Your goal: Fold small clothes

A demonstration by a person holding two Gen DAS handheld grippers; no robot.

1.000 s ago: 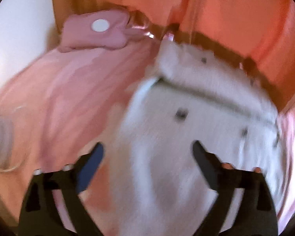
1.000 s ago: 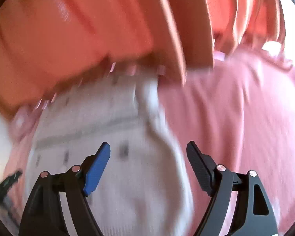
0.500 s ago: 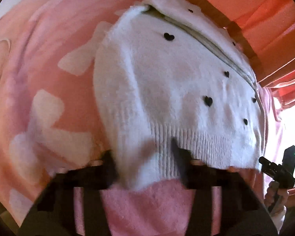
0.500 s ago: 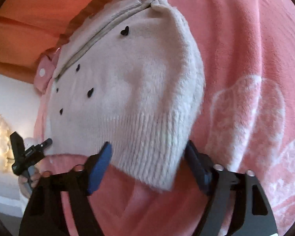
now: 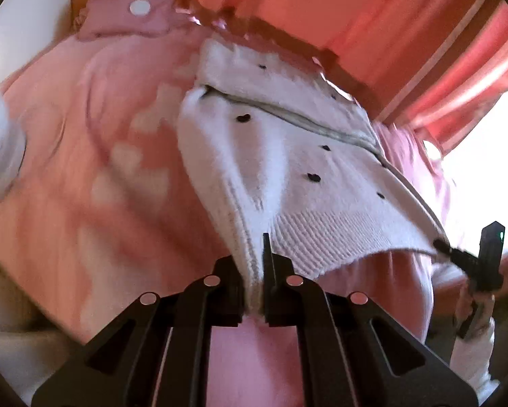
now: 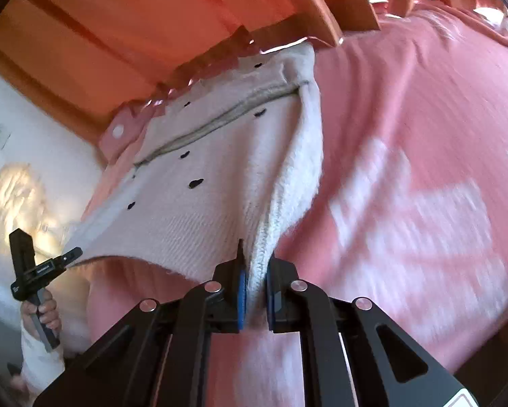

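Lifted off the pink blanket (image 5: 94,183) since half a second ago: hem of the white sweater (image 5: 287,169), then lying flat, now raised at both lower corners and stretched taut between them. Closed in that same half second, both pairs of jaws, each with knit between them. Left gripper (image 5: 254,285) clamped on the ribbed corner at the sweater's left side seam, fabric squeezed into a narrow fold between the black fingers. Right gripper (image 6: 254,288) pinched likewise on the opposite ribbed corner, blue pads pressing the knit from either side. Seen in the right wrist view too, the sweater (image 6: 220,169): small black hearts scattered over the front, a grey zip line running across near the top, collar end still resting on the blanket by the orange curtains (image 6: 135,27). Beyond the collar, a pink pouch (image 5: 128,13) with a white round spot (its exact kind unclear). Under the raised hem, open space and more blanket with pale heart shapes. At the far edge of each view, the other gripper in a hand (image 6: 45,312) with a white sleeve
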